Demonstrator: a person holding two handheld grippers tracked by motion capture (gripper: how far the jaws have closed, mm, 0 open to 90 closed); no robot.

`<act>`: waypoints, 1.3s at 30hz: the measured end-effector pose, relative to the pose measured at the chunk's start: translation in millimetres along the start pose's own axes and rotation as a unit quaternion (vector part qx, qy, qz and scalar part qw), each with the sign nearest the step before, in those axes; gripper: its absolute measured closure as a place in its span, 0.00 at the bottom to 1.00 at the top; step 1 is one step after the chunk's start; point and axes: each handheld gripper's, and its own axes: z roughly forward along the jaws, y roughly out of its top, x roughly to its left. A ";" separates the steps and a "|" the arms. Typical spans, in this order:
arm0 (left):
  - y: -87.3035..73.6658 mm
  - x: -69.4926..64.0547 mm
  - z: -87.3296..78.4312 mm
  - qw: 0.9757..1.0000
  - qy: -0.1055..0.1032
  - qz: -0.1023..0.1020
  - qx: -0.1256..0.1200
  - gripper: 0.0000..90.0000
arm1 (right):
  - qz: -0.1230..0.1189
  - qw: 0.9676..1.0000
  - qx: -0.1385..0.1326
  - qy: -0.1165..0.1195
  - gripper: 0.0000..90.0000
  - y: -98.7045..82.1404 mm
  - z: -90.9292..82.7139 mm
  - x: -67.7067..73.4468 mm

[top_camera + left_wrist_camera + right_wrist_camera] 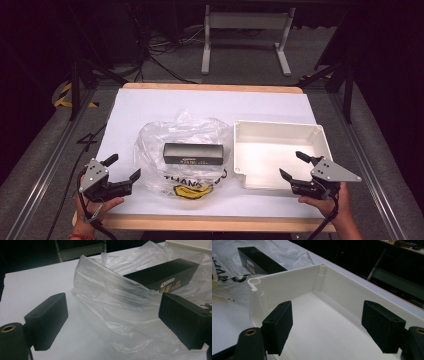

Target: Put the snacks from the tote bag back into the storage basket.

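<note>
A long black box [193, 154] with gold lettering lies in the folds of a crumpled clear plastic bag [165, 145] at the middle of the white table; whether it is inside the bag or on top of it I cannot tell. My left gripper [125, 167] stands open just left of the bag, with nothing between its fingers. In the left gripper view its jaws frame the bag [115, 305], and the box [162, 273] lies beyond. My right gripper [292, 165] is open and empty over the near edge of a white tray [320, 137]. The right gripper view looks into that empty tray [294, 282].
The bag carries black lettering and a yellow print [192, 190] near its front. The table's wooden front edge [210, 222] runs just ahead of both hands. A white table frame [245, 35] stands on the dark floor beyond.
</note>
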 end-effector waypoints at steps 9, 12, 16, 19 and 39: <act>-0.6 -0.5 1.3 1.000 0.003 0.001 0.006 0.11 | -0.020 1.000 -0.010 0.003 0.24 7.7 21.1 3.0; -0.9 -0.5 1.4 1.000 0.002 0.001 0.006 0.11 | -0.031 0.999 -0.011 0.007 0.26 10.9 28.6 5.9; -1.1 -1.0 1.6 1.000 0.002 0.002 0.008 0.11 | -0.037 0.999 -0.014 0.022 0.26 16.0 38.4 7.9; -1.3 -1.3 2.0 1.000 0.002 0.003 0.009 0.11 | -0.044 0.998 -0.012 0.036 0.27 21.2 47.2 9.3; -1.4 -2.9 3.3 1.000 -0.003 0.006 0.010 0.11 | -0.059 0.990 0.005 0.128 0.33 62.5 100.1 10.0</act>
